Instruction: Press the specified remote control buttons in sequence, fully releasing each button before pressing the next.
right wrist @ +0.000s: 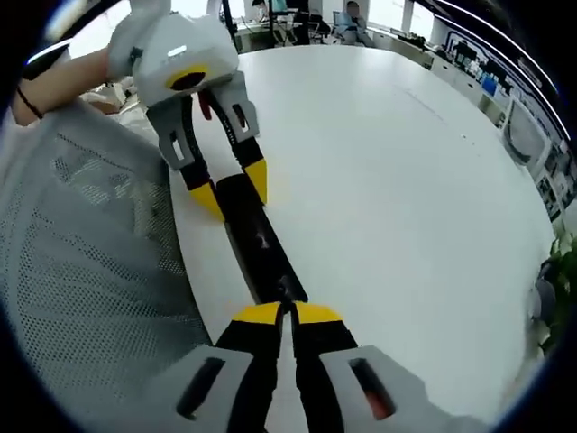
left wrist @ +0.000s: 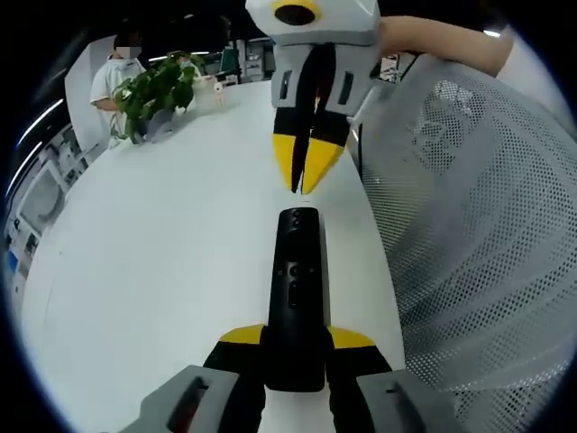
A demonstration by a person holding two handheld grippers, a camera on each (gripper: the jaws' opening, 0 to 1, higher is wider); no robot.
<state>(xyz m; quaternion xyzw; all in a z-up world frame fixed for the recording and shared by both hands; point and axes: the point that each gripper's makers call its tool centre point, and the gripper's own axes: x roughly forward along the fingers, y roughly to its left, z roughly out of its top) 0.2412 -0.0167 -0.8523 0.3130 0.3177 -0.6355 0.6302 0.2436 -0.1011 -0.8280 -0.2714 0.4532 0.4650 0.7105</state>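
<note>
Gripping the near end of the black remote [left wrist: 296, 298], the left gripper [left wrist: 297, 341] pinched it between its 2 yellow tips above the white table [left wrist: 162, 271]. To its right, the right gripper [left wrist: 306, 185] hung with tips pressed together just past the remote's far end. Risk: a hard press there could tilt the remote in the pinch, or the tip could slip onto a neighbouring button.

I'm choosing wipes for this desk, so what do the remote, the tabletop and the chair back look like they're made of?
The remote looks like black plastic, smooth with a slight sheen. The tabletop appears to be a smooth white laminate or painted board; which one is unclear. The chair back is pale woven mesh: its fine holes show.
</note>
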